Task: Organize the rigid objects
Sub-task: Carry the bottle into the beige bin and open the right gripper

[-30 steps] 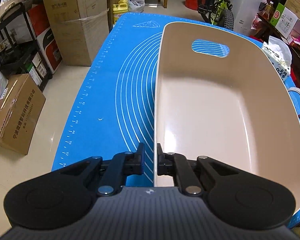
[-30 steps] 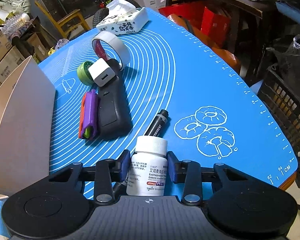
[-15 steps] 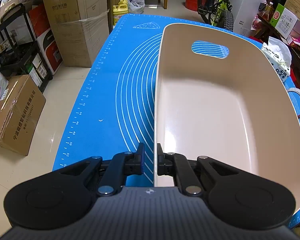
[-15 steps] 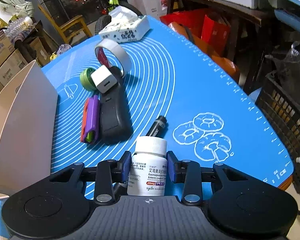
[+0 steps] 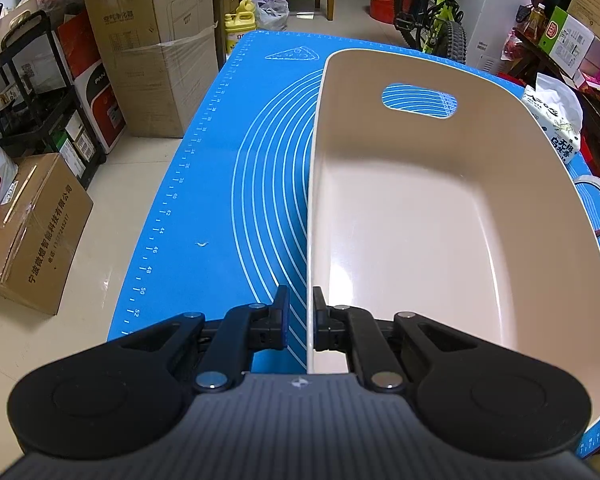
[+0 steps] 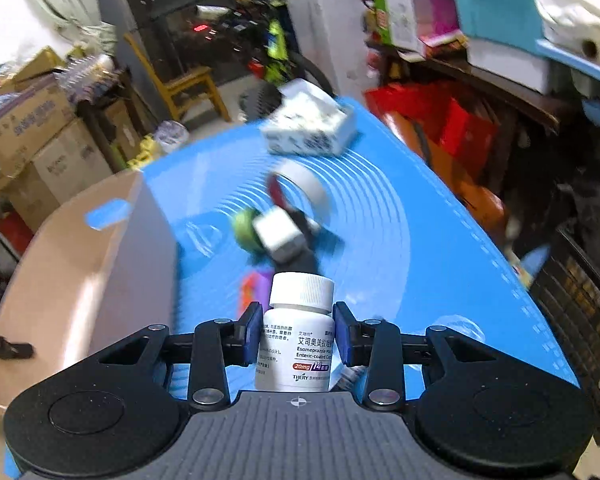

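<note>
**A:** What had the right tongs [image 6: 298, 332] got hold of?

**B:** A white pill bottle [image 6: 296, 344], clenched upright between the two blue pads, cap up, label facing the camera. It was lifted off the blue mat [image 6: 400, 248] covering the desk.

**A:** And the left tongs [image 5: 298, 316]?

**B:** Closed onto the near left rim of the beige bin [image 5: 420, 220], one finger outside the wall and one inside. The bin sat on the mat, its inside bare, with a handle cutout in the far wall.

**A:** What lay beyond the bottle?

**B:** Everything there was blurred. Just past the cap were a purple and orange object [image 6: 256, 286] and a black device [image 6: 300, 256] with a white charger block [image 6: 278, 232] on it. A green tape roll [image 6: 244, 228] sat beside that, then a larger white tape roll [image 6: 304, 188], and farthest a tissue pack [image 6: 308, 132] near the mat's far edge.

**A:** And the bin from that side?

**B:** To the left, well apart from the bottle.
</note>
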{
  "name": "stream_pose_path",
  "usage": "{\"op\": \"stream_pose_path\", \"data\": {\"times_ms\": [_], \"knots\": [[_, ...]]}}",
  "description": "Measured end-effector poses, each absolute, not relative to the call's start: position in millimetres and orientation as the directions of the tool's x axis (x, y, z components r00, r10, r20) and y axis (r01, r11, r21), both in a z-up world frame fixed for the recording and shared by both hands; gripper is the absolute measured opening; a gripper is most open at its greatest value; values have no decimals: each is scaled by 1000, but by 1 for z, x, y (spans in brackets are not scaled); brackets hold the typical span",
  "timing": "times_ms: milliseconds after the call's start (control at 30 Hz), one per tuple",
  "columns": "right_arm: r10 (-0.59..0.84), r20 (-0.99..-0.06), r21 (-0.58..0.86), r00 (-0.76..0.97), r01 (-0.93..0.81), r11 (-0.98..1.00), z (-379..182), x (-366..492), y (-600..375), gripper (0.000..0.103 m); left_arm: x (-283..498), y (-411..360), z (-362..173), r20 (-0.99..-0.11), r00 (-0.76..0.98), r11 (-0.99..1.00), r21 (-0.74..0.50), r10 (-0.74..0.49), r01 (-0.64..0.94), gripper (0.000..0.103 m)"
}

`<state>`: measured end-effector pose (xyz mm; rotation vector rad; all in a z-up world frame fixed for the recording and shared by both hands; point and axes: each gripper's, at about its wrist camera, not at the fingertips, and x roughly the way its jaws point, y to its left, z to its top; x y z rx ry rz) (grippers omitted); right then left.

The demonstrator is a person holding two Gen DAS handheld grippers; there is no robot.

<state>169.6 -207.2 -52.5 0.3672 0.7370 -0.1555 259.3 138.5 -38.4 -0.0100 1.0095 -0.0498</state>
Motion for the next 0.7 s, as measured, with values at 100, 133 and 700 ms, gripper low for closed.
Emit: {"op": "stream_pose_path", "data": {"times_ms": [100,133,700], "knots": [[17,-646,281,763,217,935,-37,182,-192,45,260,138,-38,-847,530,999,-31,-45,36,12],[26,-632,283,774,200,938,-32,187,-186,45,260,138,-38,-847,530,999,-29,-44,36,12],[221,-566,243,794,-95,965,11,258,-77,45,261,138,-40,-849,527,999,-28,-44,39,12]]}}
